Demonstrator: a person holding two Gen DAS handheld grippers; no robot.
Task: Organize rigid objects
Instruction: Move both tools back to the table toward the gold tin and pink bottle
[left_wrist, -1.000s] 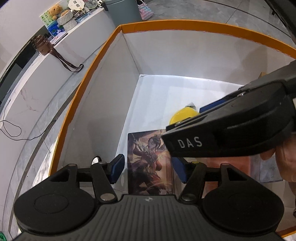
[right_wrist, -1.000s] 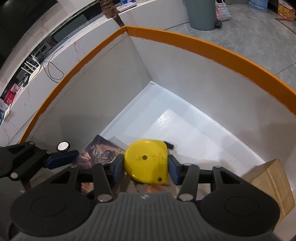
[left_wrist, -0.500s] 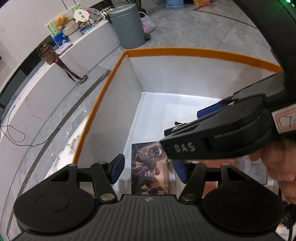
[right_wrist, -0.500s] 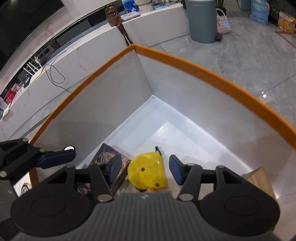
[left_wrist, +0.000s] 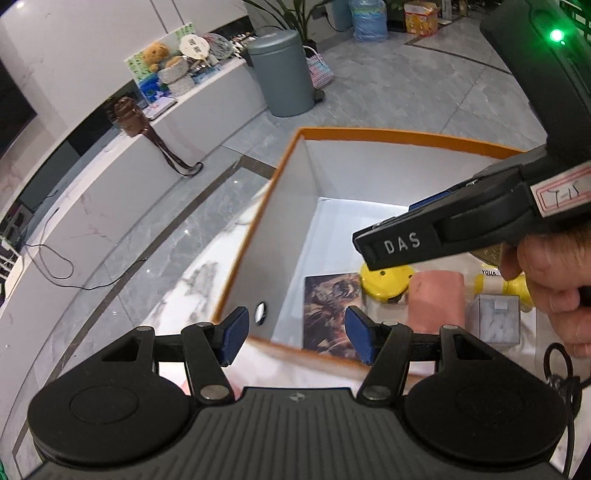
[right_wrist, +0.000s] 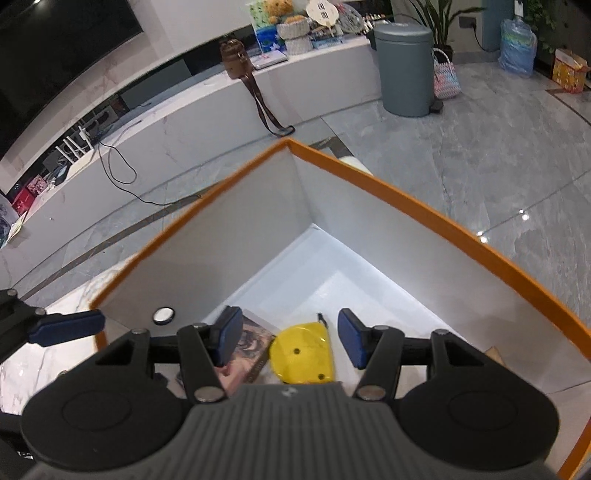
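box: orange-rimmed box (right_wrist: 436, 218), white inside, standing on a marble top; both grippers now sit higher above it than a second ago, and more of the room shows past the rim.
tape measure: yellow tape measure (right_wrist: 301, 352) lies on the box floor near the front, touching or just beside the picture book (right_wrist: 245, 352). A second ago it was clamped between the right pads; now it is free.
right gripper: right gripper (right_wrist: 290, 338) jaws apart and empty, they have just been opening; nothing between the pads, the tape measure lies well below them.
left gripper: left gripper (left_wrist: 295, 334) jaws apart, nothing held, gap same as before; it hangs over the near box wall.
other contents: pink block (left_wrist: 436, 301), small clear case (left_wrist: 493, 319), yellow-white bottle (left_wrist: 498, 286) lie in the box to the right.
task meaning: tape measure looks placed; this drop seems done, both grippers free for the next item.
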